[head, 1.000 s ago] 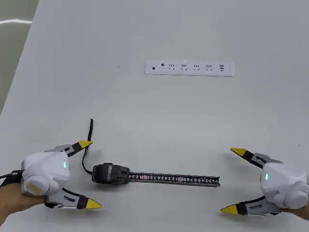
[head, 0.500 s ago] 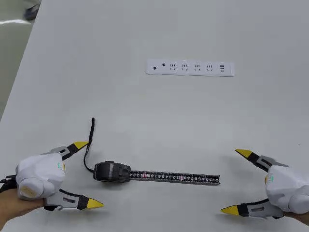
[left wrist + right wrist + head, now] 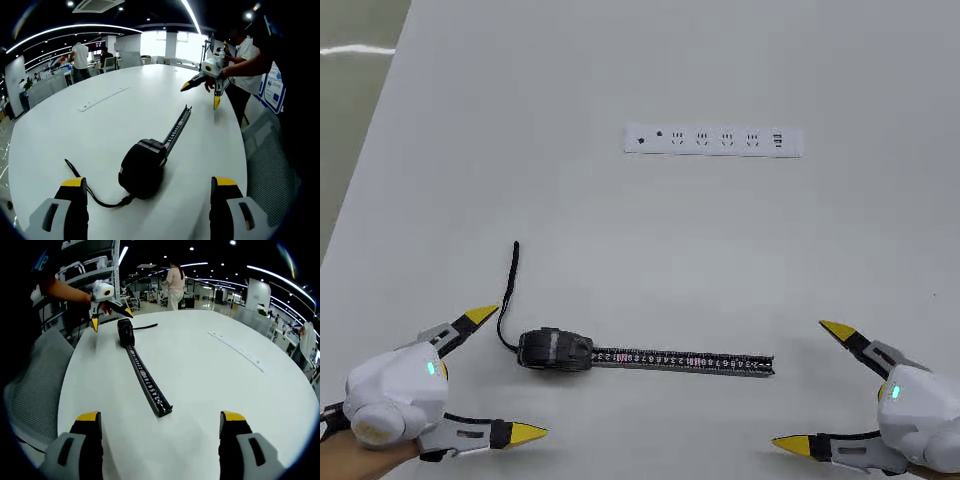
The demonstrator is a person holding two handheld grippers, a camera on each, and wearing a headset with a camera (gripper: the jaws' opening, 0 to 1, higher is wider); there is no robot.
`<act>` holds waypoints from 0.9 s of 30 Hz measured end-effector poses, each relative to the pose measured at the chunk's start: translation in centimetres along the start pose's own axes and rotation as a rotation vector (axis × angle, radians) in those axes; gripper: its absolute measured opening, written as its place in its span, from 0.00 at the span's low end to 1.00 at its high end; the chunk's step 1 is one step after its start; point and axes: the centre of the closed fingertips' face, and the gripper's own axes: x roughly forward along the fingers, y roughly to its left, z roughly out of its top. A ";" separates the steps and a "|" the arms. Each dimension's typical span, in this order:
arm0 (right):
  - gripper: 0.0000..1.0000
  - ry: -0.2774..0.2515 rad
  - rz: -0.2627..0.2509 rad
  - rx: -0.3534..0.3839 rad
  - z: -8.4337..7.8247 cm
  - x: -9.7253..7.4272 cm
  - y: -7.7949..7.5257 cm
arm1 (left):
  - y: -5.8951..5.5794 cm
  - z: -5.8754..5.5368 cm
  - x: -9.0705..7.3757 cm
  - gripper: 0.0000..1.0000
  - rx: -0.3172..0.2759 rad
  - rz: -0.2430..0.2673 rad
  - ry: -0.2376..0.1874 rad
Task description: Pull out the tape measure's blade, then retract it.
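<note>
- Two grippers are in your hands, and neither holds anything. Your left gripper (image 3: pixel 508 373) has its yellow-tipped jaws spread wide, and your right gripper (image 3: pixel 812 385) is spread just as wide.
- You have the black, rounded tape measure case (image 3: pixel 555 350) lying on the white tabletop (image 3: pixel 620 230). It sits just ahead of your left gripper and does not touch it.
- Its dark blade with pale numerals (image 3: pixel 685 360) lies extended flat along the tabletop, pointing toward your right gripper. The end of the blade stops well short of that gripper, with bare tabletop between them.
- A thin black wrist strap (image 3: pixel 508 290) runs from the back of the case away from you, passing near the far jaw of your left gripper.
- A long white power strip (image 3: pixel 712 140) lies well beyond the tape measure, roughly parallel to the blade.
</note>
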 end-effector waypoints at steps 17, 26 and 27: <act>1.00 -0.061 -0.126 0.113 0.5 -1.3 4.0 | -3.2 -0.2 -1.7 1.00 -0.100 0.120 -0.093; 1.00 -0.061 -0.216 0.151 0.8 -1.6 4.9 | -5.2 -0.5 -2.2 1.00 -0.185 0.171 -0.128; 1.00 -0.062 -0.222 0.166 0.8 -1.6 5.0 | -5.4 -0.4 -2.2 1.00 -0.189 0.176 -0.129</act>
